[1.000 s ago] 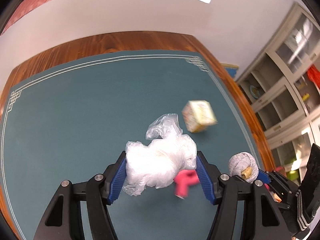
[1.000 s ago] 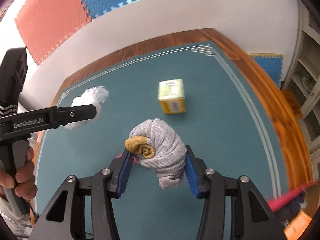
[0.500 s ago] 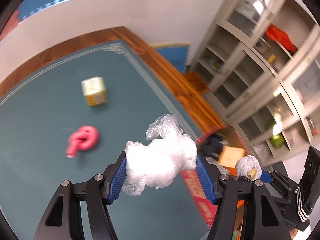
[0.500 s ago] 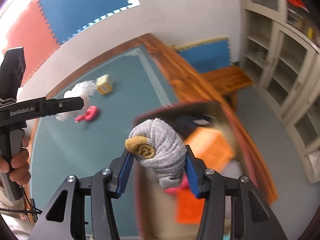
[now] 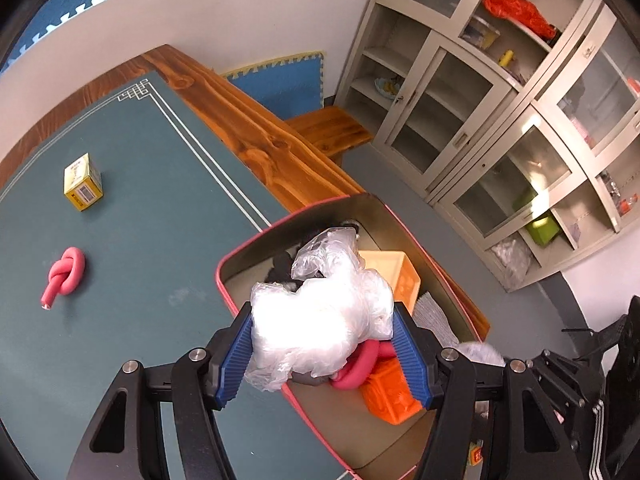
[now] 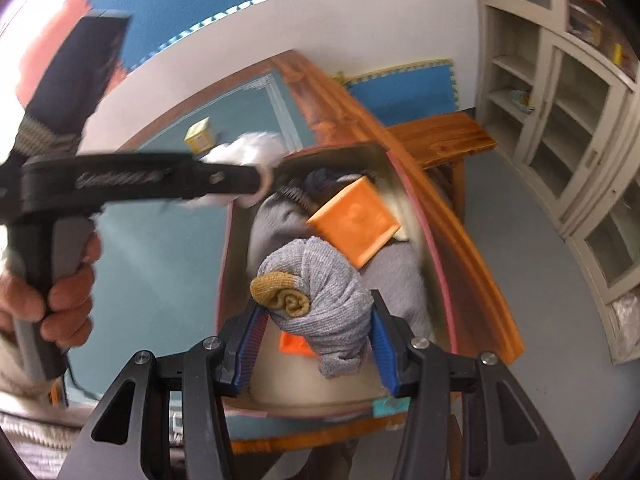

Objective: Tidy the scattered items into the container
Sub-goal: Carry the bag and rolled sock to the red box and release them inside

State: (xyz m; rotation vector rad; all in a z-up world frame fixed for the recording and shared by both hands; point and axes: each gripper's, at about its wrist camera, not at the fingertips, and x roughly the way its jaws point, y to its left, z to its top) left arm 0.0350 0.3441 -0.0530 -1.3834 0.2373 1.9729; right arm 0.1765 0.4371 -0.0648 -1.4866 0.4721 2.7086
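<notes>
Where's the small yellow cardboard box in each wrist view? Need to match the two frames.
Left wrist: the small yellow cardboard box stands on the teal table mat, upper left, far from the pink-rimmed container.
Right wrist: the same box is small, upper centre-left, just above the blurred left gripper.
Shared landmark: the white corner pattern on the mat, beyond the box in both views.

1. Container sits at the surface right edge
2. Knotted rope lies on the surface, left of the container
3. Small box stands behind the rope
4. Cabinet stands right of the surface
</notes>
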